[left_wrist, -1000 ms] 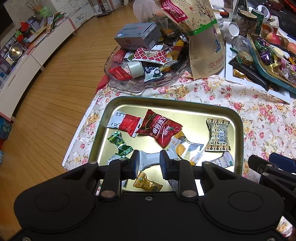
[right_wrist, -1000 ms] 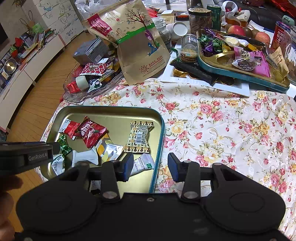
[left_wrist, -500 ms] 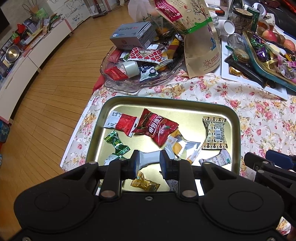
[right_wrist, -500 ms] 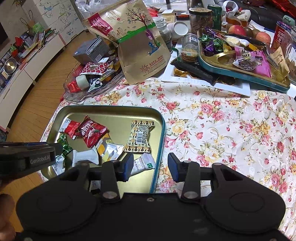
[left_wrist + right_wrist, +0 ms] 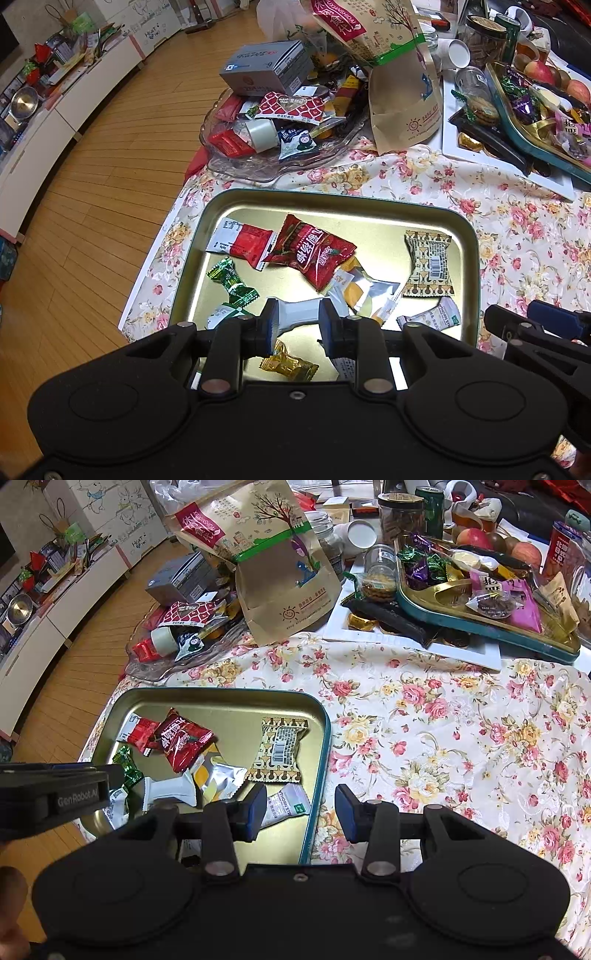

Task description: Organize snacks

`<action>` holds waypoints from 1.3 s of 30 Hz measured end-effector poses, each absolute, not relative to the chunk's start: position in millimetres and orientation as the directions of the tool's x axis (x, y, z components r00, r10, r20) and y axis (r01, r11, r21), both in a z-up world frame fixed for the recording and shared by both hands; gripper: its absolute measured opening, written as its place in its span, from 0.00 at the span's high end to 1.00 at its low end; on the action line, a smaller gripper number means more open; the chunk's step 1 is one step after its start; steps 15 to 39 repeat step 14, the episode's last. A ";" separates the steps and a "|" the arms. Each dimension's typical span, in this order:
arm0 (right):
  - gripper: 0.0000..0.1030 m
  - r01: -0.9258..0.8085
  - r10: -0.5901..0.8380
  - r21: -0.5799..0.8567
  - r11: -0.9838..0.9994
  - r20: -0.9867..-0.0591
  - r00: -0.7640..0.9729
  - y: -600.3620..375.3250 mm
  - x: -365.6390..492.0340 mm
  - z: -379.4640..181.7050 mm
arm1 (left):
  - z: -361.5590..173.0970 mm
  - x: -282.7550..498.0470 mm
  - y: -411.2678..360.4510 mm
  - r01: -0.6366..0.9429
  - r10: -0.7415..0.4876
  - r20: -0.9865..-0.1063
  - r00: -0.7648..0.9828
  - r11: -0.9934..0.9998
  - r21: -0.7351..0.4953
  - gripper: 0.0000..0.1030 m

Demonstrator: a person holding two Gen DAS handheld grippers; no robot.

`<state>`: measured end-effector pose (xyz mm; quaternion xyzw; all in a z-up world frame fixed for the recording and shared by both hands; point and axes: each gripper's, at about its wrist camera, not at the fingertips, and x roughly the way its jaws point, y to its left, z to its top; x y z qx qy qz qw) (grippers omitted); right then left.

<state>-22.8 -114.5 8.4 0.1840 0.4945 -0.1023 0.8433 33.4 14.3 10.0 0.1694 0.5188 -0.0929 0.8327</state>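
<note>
While the left gripper (image 5: 297,322) grips a white snack packet (image 5: 298,314), the packet hangs above the gold tray (image 5: 466,236).

Fingers pinch the packet's narrow waist, probably for a firm hold before sorting. Right gripper (image 5: 301,808) hovers empty, fingers apart, over the tray's right rim. Floral worktop (image 5: 443,738) right of the tray offers open room; glass dish (image 5: 258,168) crowds the far edge.

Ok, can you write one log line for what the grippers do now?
left gripper: shut on white packet | right gripper: open | gold tray
</note>
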 end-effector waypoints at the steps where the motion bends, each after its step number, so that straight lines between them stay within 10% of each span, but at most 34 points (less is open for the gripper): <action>1: 0.58 0.355 0.009 0.208 0.911 -0.872 0.489 -114.4 -22.7 8.0 | 9.9 33.2 14.2 0.332 0.022 -0.896 0.444 0.925 0.187 0.66; 39: 0.58 0.358 0.011 0.210 0.910 -0.875 0.484 -113.5 -22.5 6.6 | 7.1 34.6 13.0 0.320 0.035 -0.901 0.432 0.928 0.190 0.66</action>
